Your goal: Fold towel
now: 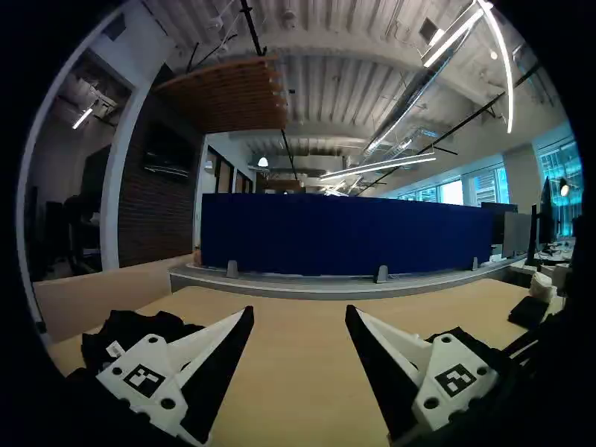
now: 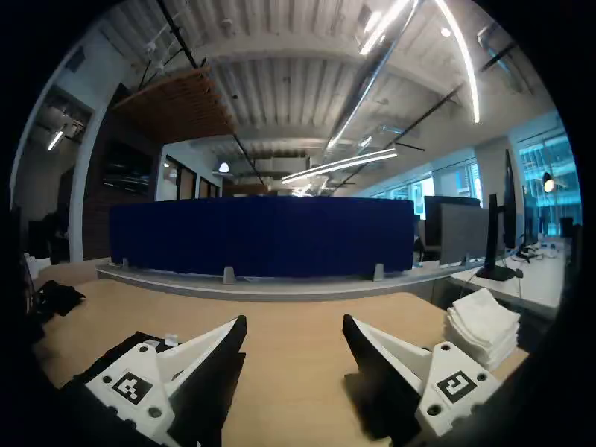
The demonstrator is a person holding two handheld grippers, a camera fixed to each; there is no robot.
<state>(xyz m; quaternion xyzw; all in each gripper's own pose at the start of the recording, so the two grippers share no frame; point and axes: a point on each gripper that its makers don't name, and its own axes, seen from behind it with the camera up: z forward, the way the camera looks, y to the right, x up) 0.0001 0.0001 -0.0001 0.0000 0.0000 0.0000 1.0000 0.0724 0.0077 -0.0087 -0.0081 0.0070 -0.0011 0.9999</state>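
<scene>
The black towel (image 1: 141, 328) is lying bunched at 8 o'clock on the table (image 1: 298, 365). The left gripper (image 1: 298, 309) and right gripper (image 2: 294, 319) are both gaping, holding nothing. Judging by this, each should be seeking 1 corner, pinching only 1 layer.

We note light wood table (image 1: 302, 350): crumpled black cloth (image 1: 130, 328) near left; stack of folded white towels (image 2: 483, 322) at right edge.

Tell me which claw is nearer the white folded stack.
Right. The white folded stack lies just ahead and to the right of the right claw; from the left claw it sits much farther off to the right.
</scene>
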